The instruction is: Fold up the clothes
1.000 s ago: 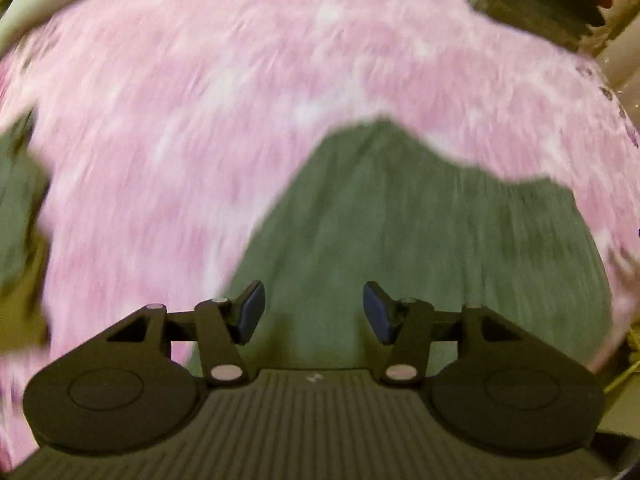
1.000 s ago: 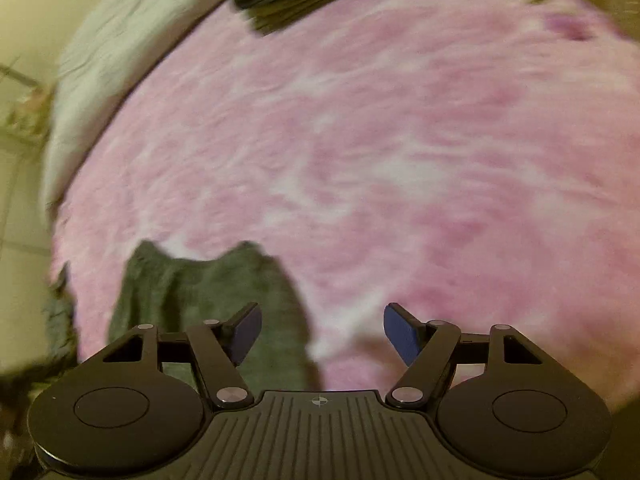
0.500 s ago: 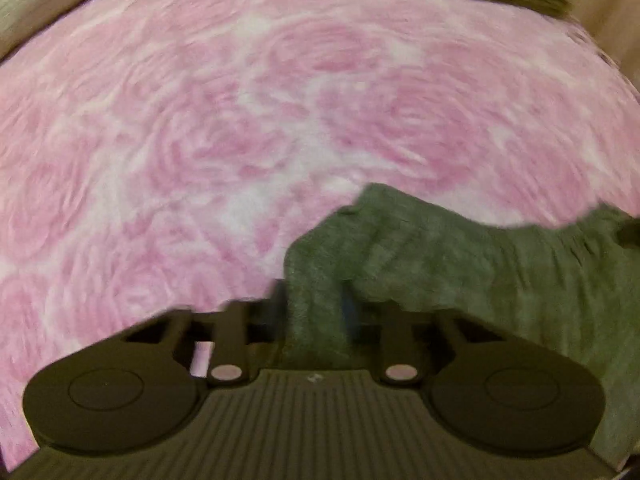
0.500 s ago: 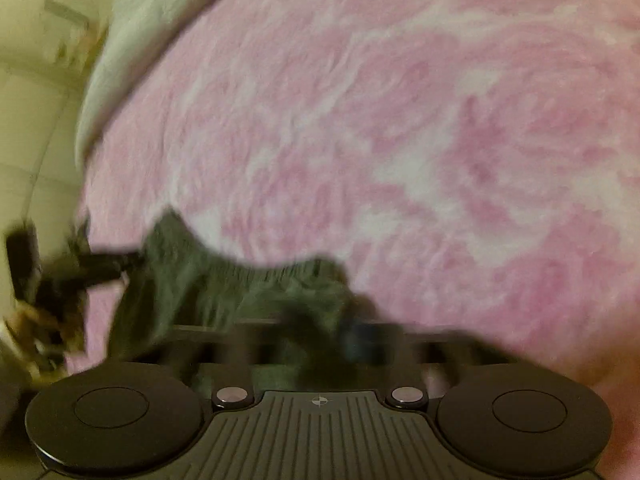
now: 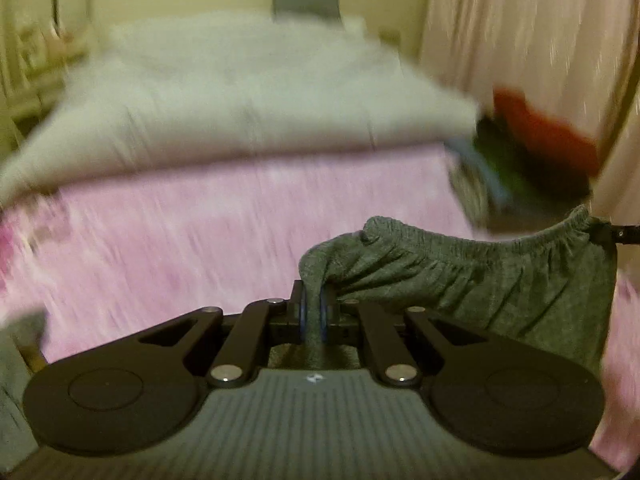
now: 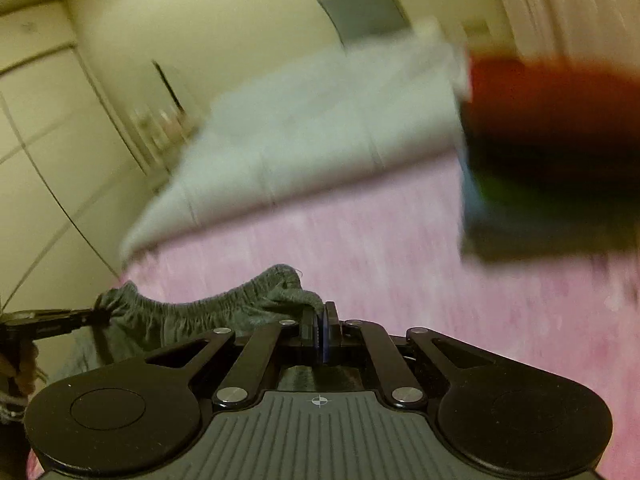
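Grey cloth is pinched tight in the left gripper [image 5: 315, 312], which was spread wide a moment ago. The right gripper [image 6: 320, 330] has squeezed shut on the other end. The grey shorts [image 5: 472, 276] now hang stretched between them above the pink blanket [image 5: 192, 240], ready for folding.

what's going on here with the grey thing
A person is folding laundry on a bed with a pink blanket. The left gripper and right gripper are each shut on an end of the elastic waistband of a grey garment, holding it stretched between them above the blanket.
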A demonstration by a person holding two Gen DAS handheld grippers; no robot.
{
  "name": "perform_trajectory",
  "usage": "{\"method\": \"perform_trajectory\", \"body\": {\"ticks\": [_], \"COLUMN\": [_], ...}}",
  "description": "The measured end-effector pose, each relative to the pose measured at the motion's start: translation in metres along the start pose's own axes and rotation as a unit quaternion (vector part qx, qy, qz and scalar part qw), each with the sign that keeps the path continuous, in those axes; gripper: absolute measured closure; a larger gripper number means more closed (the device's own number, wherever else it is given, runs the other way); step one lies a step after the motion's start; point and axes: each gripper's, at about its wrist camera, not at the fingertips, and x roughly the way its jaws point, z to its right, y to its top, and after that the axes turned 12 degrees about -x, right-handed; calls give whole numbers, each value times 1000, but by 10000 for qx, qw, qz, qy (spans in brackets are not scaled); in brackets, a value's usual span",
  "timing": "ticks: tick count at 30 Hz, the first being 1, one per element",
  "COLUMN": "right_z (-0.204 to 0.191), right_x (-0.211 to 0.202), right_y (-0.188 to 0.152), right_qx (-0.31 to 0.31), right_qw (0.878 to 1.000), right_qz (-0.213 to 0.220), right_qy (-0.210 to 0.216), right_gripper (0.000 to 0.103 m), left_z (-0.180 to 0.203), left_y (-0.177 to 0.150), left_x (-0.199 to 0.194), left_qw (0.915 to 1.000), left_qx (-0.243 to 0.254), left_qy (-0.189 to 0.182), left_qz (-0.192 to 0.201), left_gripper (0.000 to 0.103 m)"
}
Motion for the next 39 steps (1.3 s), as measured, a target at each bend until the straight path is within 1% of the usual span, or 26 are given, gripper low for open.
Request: {"method": "perform_trajectory", "body": {"ticks": [3, 5, 7, 8, 9, 11, 12, 14, 15, 16, 17, 18, 19, 20, 21, 22, 24, 26, 27, 29, 30, 33, 35, 36, 37, 39], "right_z": [-13, -17, -19, -19, -19, -18, -16, -10, -7, -1, 7, 14, 18, 22, 26, 28, 25, 22, 20, 21, 24, 29, 33, 35, 37, 43], "right_x": [-16, -32, -49, -56, -61, -73, -80, -85, -86, -85, -82, -80, -80, -81, -83, -82, -74, -57, -50, -38, -34, -9, 2, 7, 12, 24], "right_y": [44, 63, 70, 69, 63, 49, 34, -2, -21, -44, -69, -94, -117, -136, -154, -170, -186, -191, -190, -189, -189, -190, -191, -191, -192, -194], "right_qx": [-318, -426, -504, -542, -577, -645, -677, -730, -670, -512, -283, -60, 189, 519, 847, 1152, 1680, 2247, 2543, 3036, 3254, 3822, 4059, 4149, 4244, 4437], "right_qw": [9973, 9939, 9902, 9889, 9891, 9900, 9924, 9965, 9975, 9964, 9912, 9823, 9734, 9667, 9584, 9513, 9454, 9390, 9356, 9274, 9227, 9067, 8992, 8962, 8928, 8849], "right_qz": [661, 1010, 1273, 1339, 1297, 1168, 934, 225, -162, -675, -1277, -1830, -2204, -2400, -2591, -2713, -2668, -2494, -2357, -2105, -1987, -1682, -1522, -1449, -1382, -1283], "right_qy": [27, 119, 265, 339, 388, 459, 428, 331, 183, 9, -183, -394, -601, -722, -842, -908, -830, -750, -667, -582, -564, -593, -595, -597, -600, -607], "right_gripper": [103, 103, 103, 103, 103, 103, 103, 103, 102, 102, 102, 97, 80, 66, 40, 38, 38, 38, 38, 38, 38, 38, 38, 38, 38, 38], "left_z": [13, 19, 24, 26, 29, 33, 34, 30, 28, 27, 25, 24, 22, 21, 20, 18, 9, -6, -13, -25, -30, -41, -45, -47, -47, -46], "left_y": [32, 44, 38, 29, 19, -11, -30, -74, -100, -124, -147, -166, -181, -196, -211, -221, -224, -222, -220, -217, -218, -222, -225, -226, -228, -232], "left_x": [-38, -65, -88, -97, -106, -114, -115, -114, -108, -103, -98, -96, -95, -94, -94, -92, -86, -76, -70, -57, -50, -23, -8, 0, 7, 21], "left_qw": [9972, 9931, 9904, 9900, 9896, 9923, 9947, 9990, 9994, 9975, 9934, 9887, 9844, 9793, 9735, 9693, 9660, 9622, 9595, 9517, 9464, 9270, 9117, 9025, 8946, 8837], "left_qx": [10, -45, -71, -42, -14, -20, -44, -193, -300, -419, -548, -648, -722, -795, -867, -949, -1182, -1459, -1630, -2031, -2282, -3047, -3500, -3733, -3918, -4147], "left_qy": [-75, -170, -271, -294, -316, -364, -382, -273, -124, 8, 123, 240, 359, 478, 596, 679, 783, 892, 941, 1018, 1015, 853, 764, 696, 622, 542], "left_qz": [748, 1158, 1353, 1379, 1404, 1180, 957, 285, -139, -568, -1001, -1330, -1565, -1800, -2033, -2164, -2162, -2117, -2096, -2063, -2046, -2012, -2011, -2030, -2056, -2103], "left_gripper": [99, 99, 99, 99, 99, 99, 99, 98, 98, 97, 95, 95, 95, 94, 92, 90, 77, 71, 70, 67, 65, 63, 62, 62, 62, 62]}}
